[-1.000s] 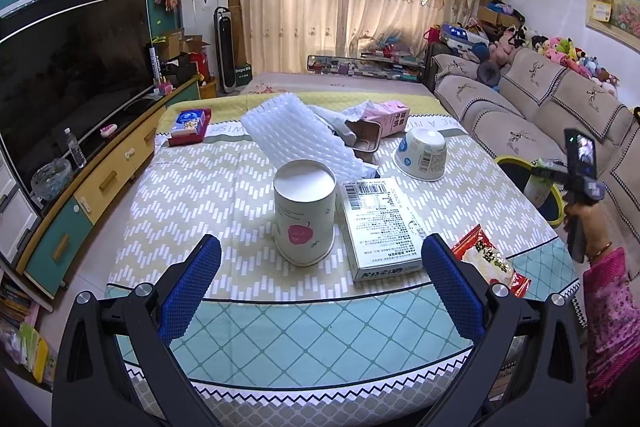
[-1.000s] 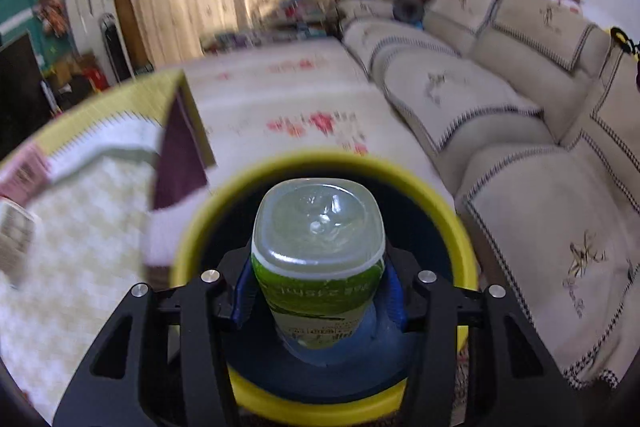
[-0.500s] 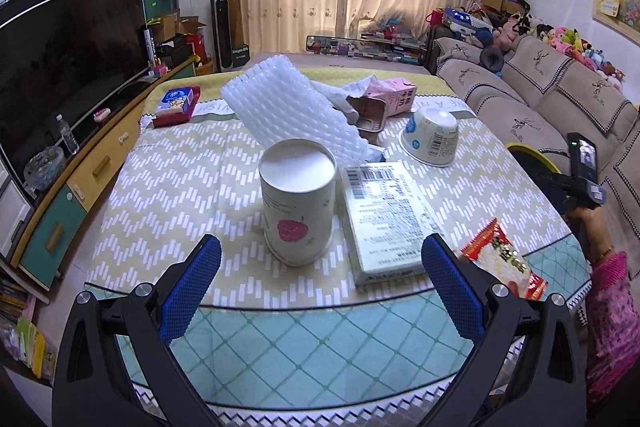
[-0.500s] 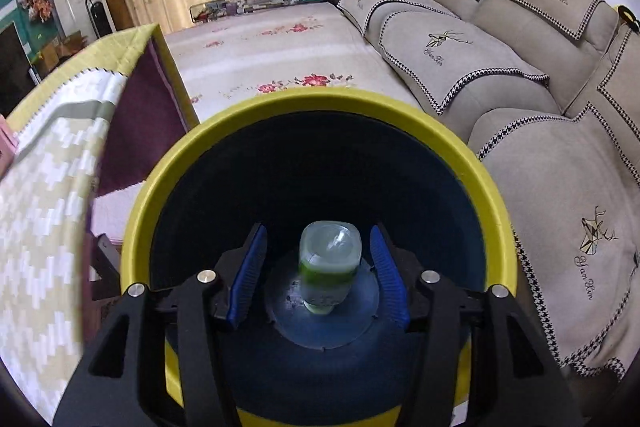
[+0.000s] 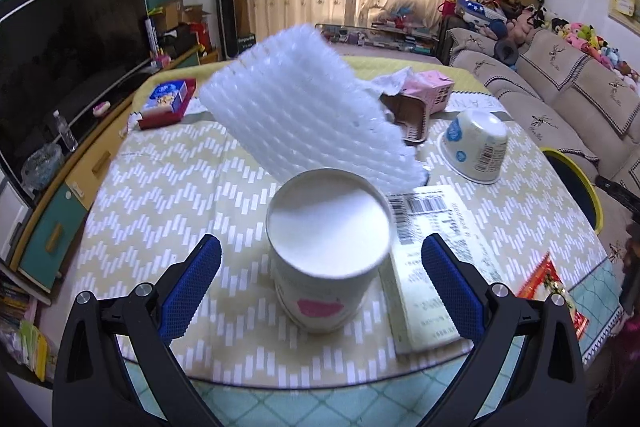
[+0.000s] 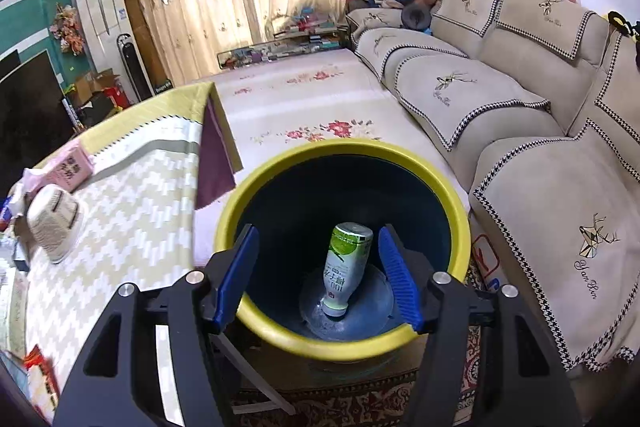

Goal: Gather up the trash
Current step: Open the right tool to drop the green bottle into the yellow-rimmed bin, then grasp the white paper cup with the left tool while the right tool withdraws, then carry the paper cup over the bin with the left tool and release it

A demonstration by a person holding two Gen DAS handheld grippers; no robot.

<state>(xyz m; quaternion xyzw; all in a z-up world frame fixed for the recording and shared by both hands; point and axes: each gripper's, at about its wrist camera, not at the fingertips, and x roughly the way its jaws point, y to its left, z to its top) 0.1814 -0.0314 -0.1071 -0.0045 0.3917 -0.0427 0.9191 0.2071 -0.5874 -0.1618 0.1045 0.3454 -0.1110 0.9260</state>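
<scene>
In the left wrist view my left gripper [image 5: 320, 275] stands open on either side of an upturned white paper cup [image 5: 326, 251] with a pink mark; the pads [image 5: 192, 283] do not touch it. A flat white box [image 5: 430, 267] lies just right of the cup, a red snack wrapper [image 5: 554, 291] beyond it. In the right wrist view my right gripper [image 6: 318, 271] hovers above the yellow-rimmed dark bin [image 6: 344, 155], its jaws opening. A green-labelled bottle [image 6: 346, 267] stands upside down on the bin's bottom, free of the pads.
A sheet of white bubble wrap [image 5: 308, 111], a pink carton [image 5: 428, 91], a white tub [image 5: 476, 147] and a red-and-blue box [image 5: 166, 103] lie on the patterned tablecloth [image 5: 168, 187]. The bin [image 5: 576, 183] stands between table and sofa [image 6: 520, 115]. A TV [image 5: 68, 51] lines the left wall.
The right gripper let go of the bottle, which dropped into the bin, then rose and widened. The left gripper moved down and forward until the paper cup sat between its fingers.
</scene>
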